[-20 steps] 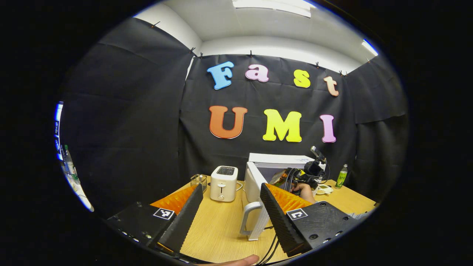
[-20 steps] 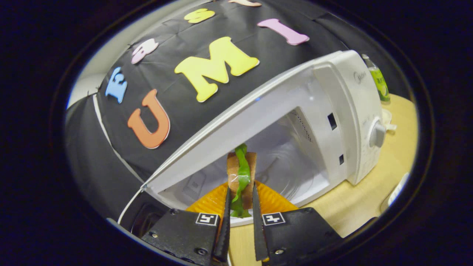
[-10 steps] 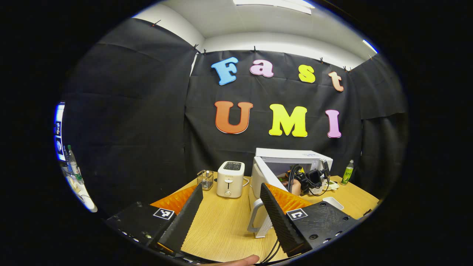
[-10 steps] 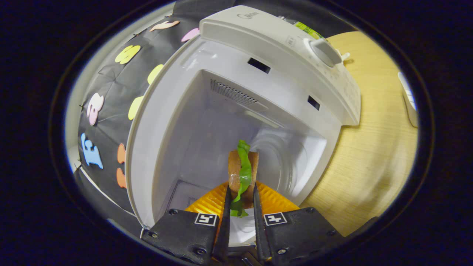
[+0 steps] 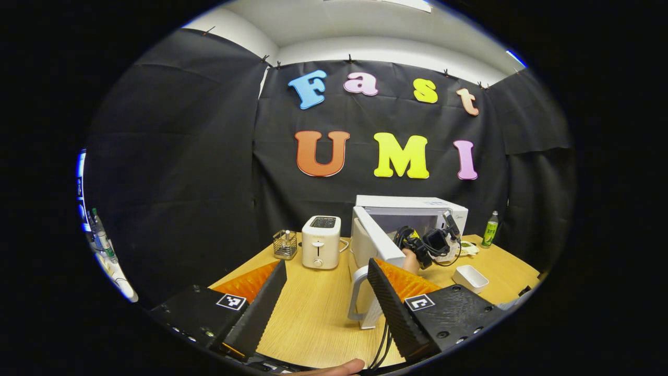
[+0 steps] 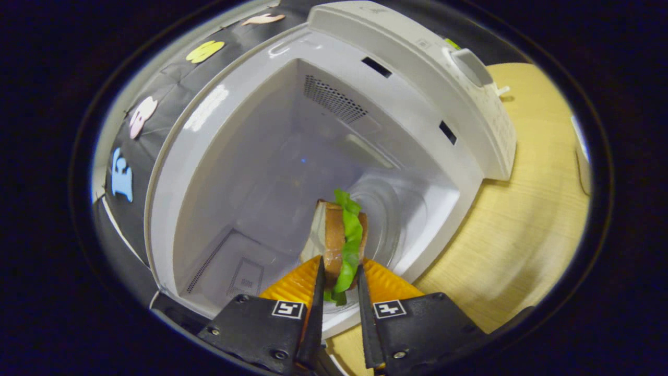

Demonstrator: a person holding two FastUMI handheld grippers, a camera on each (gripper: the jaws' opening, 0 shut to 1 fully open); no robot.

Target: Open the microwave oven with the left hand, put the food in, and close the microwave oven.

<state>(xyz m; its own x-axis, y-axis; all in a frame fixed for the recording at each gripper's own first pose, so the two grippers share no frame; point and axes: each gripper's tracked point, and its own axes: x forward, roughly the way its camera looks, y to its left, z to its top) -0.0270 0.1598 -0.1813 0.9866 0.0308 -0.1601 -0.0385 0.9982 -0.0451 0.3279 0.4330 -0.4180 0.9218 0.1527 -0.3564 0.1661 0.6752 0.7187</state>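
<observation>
The microwave oven [image 6: 334, 130] stands on the worktop [image 6: 527, 219] with its door [image 5: 371, 241] swung wide, so the white cavity gapes straight ahead of the right gripper [image 6: 338, 313]. On the cavity floor the glass turntable [image 6: 386, 219] lies a little beyond and to the right of what that gripper carries. The right gripper's fingers are clamped on the food [image 6: 342, 245], a sandwich with a green leaf between brown slices; it stands on edge, its long axis running forward along the fingers and into the cavity, its far end already past the front sill. The move to come, I judge, turns on this: the turntable is ahead of and below the sandwich, so the gripper must go forward and down before it lets go

In the left gripper view the left gripper [image 5: 326, 308] hangs well back over the worktop, fingers spread wide and empty. The door's handle [image 5: 357, 297] sits just beside its right finger, so this gripper is the nearer to the door for closing. The toaster [image 5: 321, 243] stands left of the oven
</observation>
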